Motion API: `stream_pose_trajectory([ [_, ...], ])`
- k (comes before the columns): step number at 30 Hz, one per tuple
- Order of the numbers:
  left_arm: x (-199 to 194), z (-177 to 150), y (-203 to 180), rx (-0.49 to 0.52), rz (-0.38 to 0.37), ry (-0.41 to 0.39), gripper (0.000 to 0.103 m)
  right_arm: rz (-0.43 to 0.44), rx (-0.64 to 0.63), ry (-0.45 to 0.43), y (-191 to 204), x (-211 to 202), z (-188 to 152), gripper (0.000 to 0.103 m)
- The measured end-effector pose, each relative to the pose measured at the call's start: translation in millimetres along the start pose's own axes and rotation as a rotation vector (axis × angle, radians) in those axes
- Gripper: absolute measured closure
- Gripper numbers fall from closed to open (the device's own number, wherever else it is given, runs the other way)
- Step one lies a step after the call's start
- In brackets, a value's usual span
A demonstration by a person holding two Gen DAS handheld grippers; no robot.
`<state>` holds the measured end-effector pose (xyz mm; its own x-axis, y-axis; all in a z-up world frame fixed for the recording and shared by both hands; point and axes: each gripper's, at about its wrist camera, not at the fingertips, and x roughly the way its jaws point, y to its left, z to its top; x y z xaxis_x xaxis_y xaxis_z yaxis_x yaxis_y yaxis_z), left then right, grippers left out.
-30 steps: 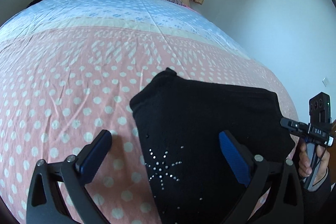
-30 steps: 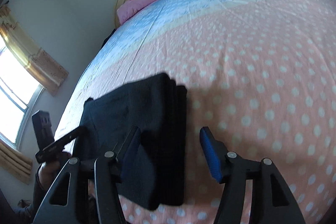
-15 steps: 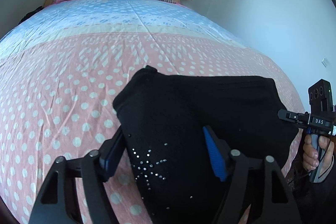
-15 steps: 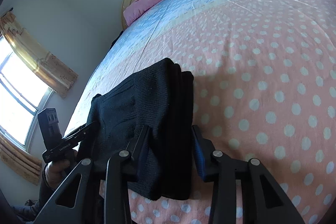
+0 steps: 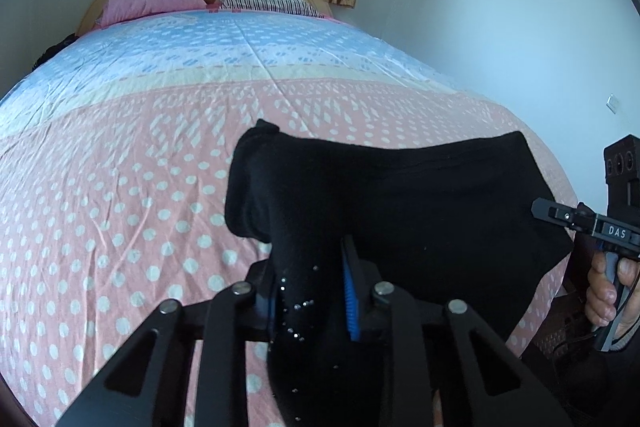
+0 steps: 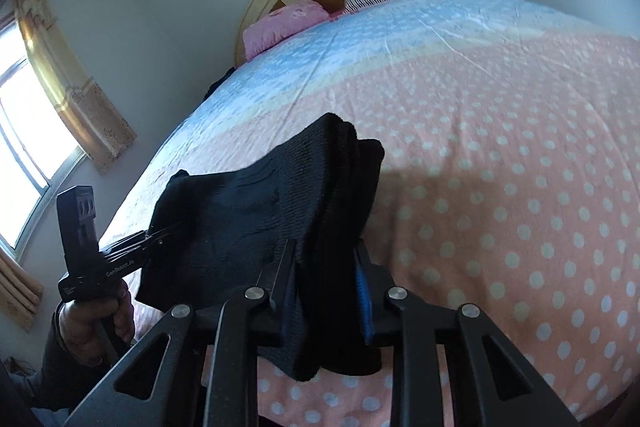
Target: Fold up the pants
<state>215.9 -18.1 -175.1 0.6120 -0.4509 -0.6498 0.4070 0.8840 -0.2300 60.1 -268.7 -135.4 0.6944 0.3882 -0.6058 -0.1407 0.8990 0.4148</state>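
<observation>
While both claws, left (image 5: 310, 301) and right (image 6: 326, 291), pinch opposite ends of the already multi-layered pants (image 5: 400, 211) raised over the bed (image 5: 120, 187), judged near-complete: final fold or laydown remains.

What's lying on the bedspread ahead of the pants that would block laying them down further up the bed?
Nothing visible. Both the left gripper and the right gripper are shut on the black pants, and the polka-dot bedspread ahead shows only bare fabric. The pink pillow and striped pillow sit far off at the headboard.
</observation>
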Motion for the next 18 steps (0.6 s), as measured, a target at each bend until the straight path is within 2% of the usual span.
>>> stream_pose_trajectory([
  [9, -37.1, 8.3, 12.4, -0.014, 0.034, -0.061, 0.079, 0.018, -0.077, -0.002, 35.7, 2.1, 26.8, 0.078],
  [18, -74.7, 14.1, 61.5, -0.052, 0.127, -0.1, 0.079, 0.084, -0.182, 0.045, 91.3, 46.9, 69.8, 0.078],
])
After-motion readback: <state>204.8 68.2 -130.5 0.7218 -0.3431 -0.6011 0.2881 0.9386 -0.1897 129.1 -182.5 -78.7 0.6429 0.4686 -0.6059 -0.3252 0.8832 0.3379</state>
